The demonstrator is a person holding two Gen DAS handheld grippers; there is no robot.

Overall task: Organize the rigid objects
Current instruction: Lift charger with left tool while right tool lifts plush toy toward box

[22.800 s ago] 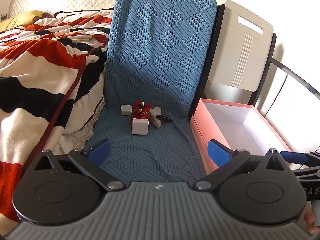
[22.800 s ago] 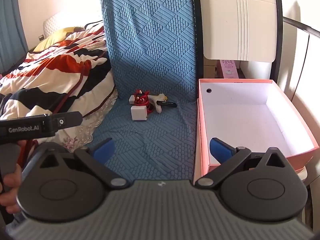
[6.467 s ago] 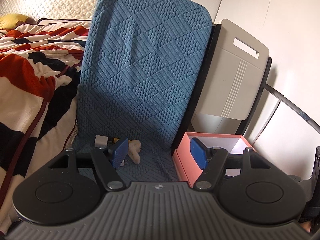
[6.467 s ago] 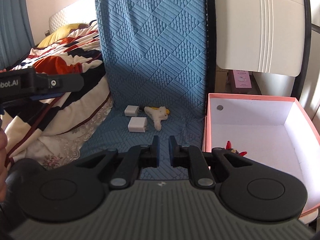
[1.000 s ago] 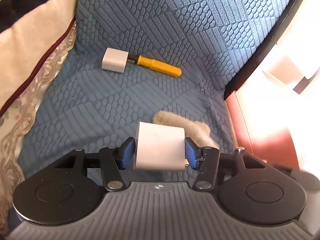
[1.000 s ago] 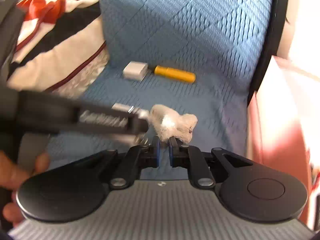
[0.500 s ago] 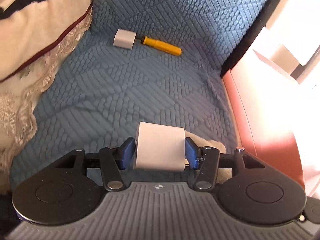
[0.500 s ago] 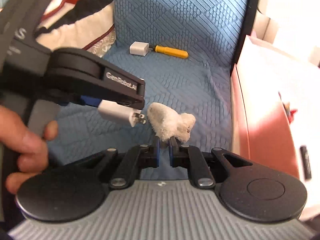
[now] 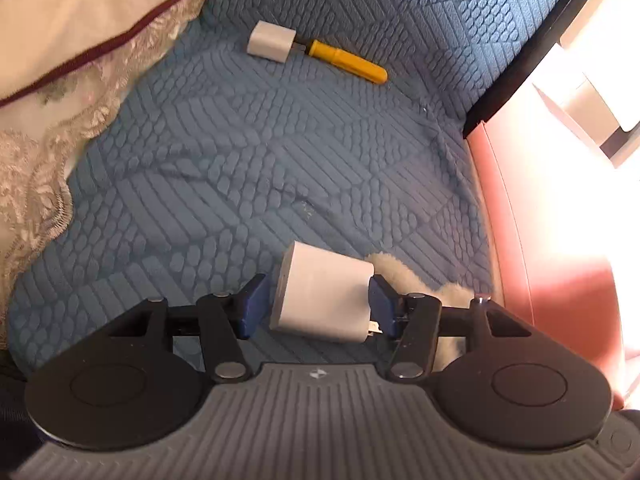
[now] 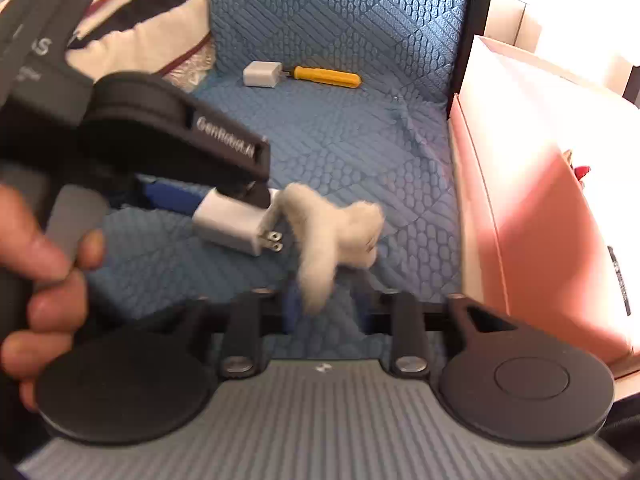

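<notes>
Both grippers point steeply down over the blue quilted seat pad (image 9: 248,168). The left gripper (image 9: 318,306) has the white plug adapter (image 9: 324,296) between its blue pads, tilted, with a thin gap on the left side and the right pad right at the adapter's edge; the jaws have just been opening a little, and I cannot tell whether the pads press on it. From the right wrist camera the adapter (image 10: 234,222) shows its 2 metal prongs pointing toward the fuzzy cream toy (image 10: 332,236). A bare hand (image 10: 44,280) grips the left tool's handle at the left edge.

The right gripper (image 10: 326,306) has just been opening: its jaws stand apart, blurred, and the toy's lower end hangs between them with no pad pressing on it.

Room to move: open pad stretches toward the backrest, where a second white adapter (image 9: 271,42) lies touching the tip of a yellow-handled tool (image 9: 346,62). A lace-trimmed blanket (image 9: 52,128) crowds the left edge; the pink box (image 10: 532,216) walls off the right, its near side just beside the toy.

Writing: "GenRobot.AI" reads on the left tool's arm, and larger letters ending "AS" higher up.
</notes>
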